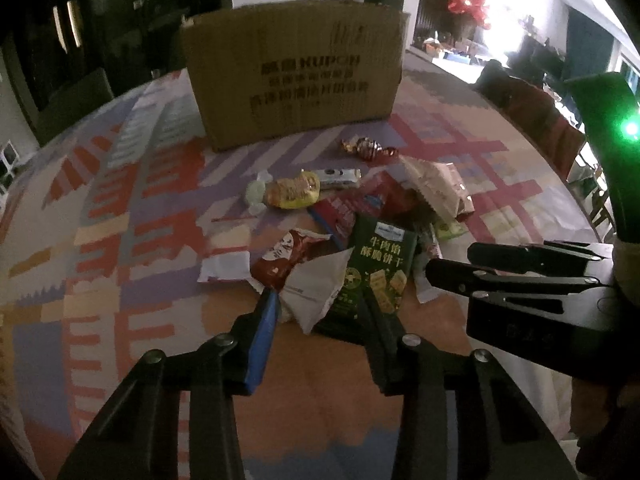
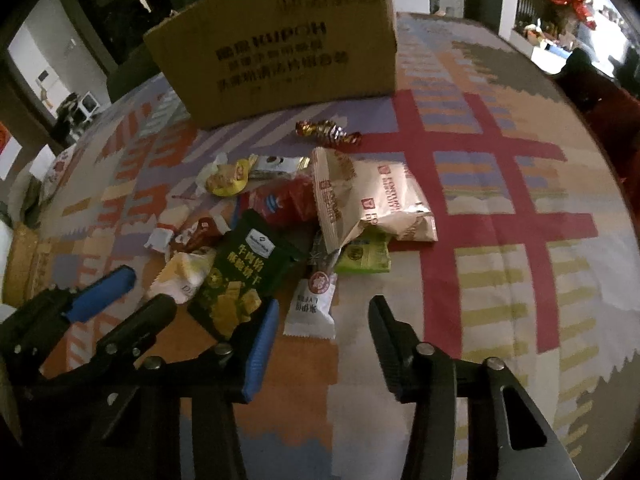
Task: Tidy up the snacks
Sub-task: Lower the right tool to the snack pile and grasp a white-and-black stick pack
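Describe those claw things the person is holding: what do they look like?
Both are black scissor-like linkages with silver rivets. Each of the left gripper and right gripper has one blue-padded finger and one black ridged one. A green housing with a glowing light tops the right.

snack pile on table, cardboard box behind

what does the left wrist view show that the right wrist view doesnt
Only the left wrist view: a glowing green light at its right edge, and the left hand-held gripper straddling a white packet and the green biscuit packet.

Only the right wrist view: the right hand-held gripper around the small white sachet, and the lime green packet under the beige snack bag in full.

Both: the cardboard box, the foil-wrapped candy, the yellow snack packet, the patterned tablecloth.
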Tool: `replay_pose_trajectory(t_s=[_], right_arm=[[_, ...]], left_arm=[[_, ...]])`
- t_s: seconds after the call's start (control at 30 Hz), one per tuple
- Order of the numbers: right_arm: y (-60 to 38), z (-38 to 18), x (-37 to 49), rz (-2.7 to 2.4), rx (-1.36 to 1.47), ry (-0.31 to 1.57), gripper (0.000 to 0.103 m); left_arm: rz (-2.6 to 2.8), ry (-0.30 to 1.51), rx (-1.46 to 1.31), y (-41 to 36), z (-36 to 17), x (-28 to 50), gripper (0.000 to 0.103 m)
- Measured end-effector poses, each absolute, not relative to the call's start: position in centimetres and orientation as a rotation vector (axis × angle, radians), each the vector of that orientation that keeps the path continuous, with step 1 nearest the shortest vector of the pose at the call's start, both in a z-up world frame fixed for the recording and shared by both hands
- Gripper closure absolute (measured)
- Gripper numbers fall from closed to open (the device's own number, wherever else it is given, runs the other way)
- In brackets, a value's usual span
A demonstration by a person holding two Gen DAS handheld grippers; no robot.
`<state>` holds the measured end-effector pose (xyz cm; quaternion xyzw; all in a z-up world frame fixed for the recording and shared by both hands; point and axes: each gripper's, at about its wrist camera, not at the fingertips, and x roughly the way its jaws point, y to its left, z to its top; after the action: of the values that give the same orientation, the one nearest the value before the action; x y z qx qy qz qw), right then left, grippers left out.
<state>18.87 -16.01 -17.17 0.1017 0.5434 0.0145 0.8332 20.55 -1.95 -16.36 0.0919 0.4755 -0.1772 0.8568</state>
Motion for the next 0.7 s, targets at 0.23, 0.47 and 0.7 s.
replay_pose_trajectory(t_s=[0.23,0.47,0.7], right_arm=[[-16.0,-18.1,20.2,0.049,0.225,1.152,0.064],[-15.7,-18.8,21.2,0.033,0.197,1.162,0.078],[-15.8,-18.3,20.6,0.068,0.195,1.158,0.084]], left_arm=[[-0.363,1.003,0.198,-2.3,-17.2,21.4,0.071],[-0.37,0.991,0.202,-2.5,-17.3,21.8,0.079],[-0.364,0.974,0.189,-2.4,-16.8,21.8,0.093]])
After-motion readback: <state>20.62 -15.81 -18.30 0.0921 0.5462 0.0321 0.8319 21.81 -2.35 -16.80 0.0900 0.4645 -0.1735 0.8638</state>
